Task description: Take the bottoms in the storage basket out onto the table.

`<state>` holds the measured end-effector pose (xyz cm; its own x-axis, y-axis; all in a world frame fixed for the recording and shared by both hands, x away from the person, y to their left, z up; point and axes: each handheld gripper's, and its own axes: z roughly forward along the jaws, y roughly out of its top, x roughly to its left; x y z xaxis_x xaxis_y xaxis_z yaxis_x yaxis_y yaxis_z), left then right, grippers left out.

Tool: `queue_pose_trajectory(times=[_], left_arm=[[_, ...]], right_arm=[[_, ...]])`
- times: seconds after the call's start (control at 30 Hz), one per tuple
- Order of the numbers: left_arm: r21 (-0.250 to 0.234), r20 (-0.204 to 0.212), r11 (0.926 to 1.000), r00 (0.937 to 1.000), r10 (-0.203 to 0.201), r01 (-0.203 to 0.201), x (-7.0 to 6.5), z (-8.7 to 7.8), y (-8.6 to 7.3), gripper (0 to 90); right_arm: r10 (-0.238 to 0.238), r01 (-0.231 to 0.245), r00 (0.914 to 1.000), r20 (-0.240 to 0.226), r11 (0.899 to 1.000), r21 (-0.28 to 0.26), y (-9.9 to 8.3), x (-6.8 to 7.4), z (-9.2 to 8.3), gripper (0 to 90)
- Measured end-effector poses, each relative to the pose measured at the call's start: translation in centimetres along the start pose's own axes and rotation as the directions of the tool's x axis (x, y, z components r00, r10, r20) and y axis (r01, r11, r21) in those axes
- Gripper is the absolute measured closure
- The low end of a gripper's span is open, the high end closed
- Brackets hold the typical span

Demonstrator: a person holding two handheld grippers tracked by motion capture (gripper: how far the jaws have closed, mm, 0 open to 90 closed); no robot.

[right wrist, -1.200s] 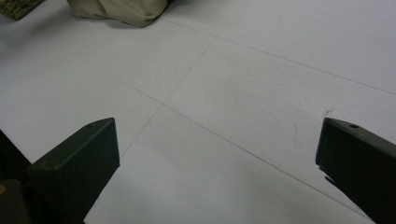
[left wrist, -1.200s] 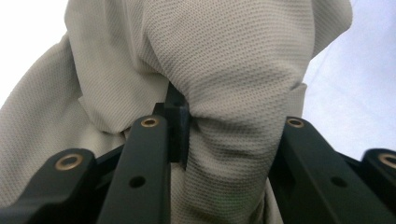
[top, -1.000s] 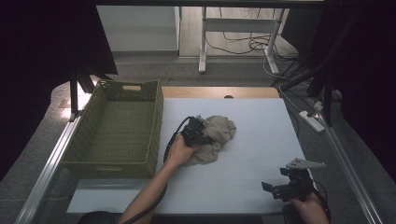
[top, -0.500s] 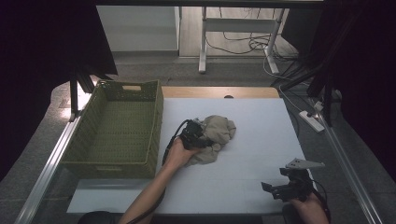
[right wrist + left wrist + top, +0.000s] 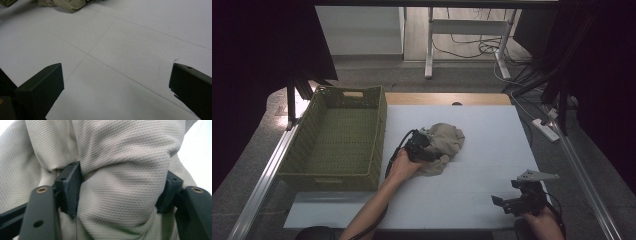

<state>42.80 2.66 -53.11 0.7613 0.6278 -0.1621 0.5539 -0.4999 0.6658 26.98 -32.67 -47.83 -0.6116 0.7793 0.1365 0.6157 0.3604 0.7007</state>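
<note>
While the left gripper [image 5: 424, 145] is pressed into the crumpled beige knit cloth [image 5: 446, 142] near the middle of the white table [image 5: 492, 145], the step in hand looks like the grasp itself: taking hold of the cloth before it is carried anywhere. In the left gripper view a thick fold of the cloth [image 5: 120, 177] bulges between the two black jaws, which stand on either side of it and press against it, so they are clenched on the fabric, with more cloth spilling above and to the left of them. The cloth lies on the table just beside the woven olive-green basket [image 5: 377, 125], which stands at the table's left edge and looks empty. The next move, as I judge it, calls for a lift clear of the table and a short carry leftward over the basket's near wall, with the grip kept firm so that the loose folds do not slip out or drag. The right gripper [image 5: 512, 202] rests at the near right corner of the table, well apart from the cloth, its jaws spread wide over bare table
</note>
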Motion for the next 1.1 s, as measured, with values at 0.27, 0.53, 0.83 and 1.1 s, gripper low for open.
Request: queue_pose_trajectory(times=[0.27,0.53,0.83,1.1], left_arm=[[-0.010,0.043,0.9997,0.9989,-0.020,0.021,0.3,-0.1,-0.1,17.5],[-0.085,0.149,0.9941,0.9874,-0.053,0.067,0.7,-1.0,0.1,0.0],[-0.112,0.151,0.9926,0.9881,-0.031,0.048,0.6,-2.1,0.1,0.0],[-0.113,0.166,0.9932,0.9860,-0.011,0.030,0.2,-2.4,0.1,0.0]], right_arm=[[-0.003,0.003,1.0000,0.000,1.000,0.006,0.0,0.0,0.0,0.1],[0.002,-0.002,1.0000,-0.006,1.000,0.002,0.0,0.0,0.0,0.1],[-0.001,0.001,1.0000,-0.005,1.000,0.005,0.0,0.0,0.0,0.1],[-0.001,0.001,1.0000,-0.003,1.000,0.005,0.0,0.0,0.1,0.1]])
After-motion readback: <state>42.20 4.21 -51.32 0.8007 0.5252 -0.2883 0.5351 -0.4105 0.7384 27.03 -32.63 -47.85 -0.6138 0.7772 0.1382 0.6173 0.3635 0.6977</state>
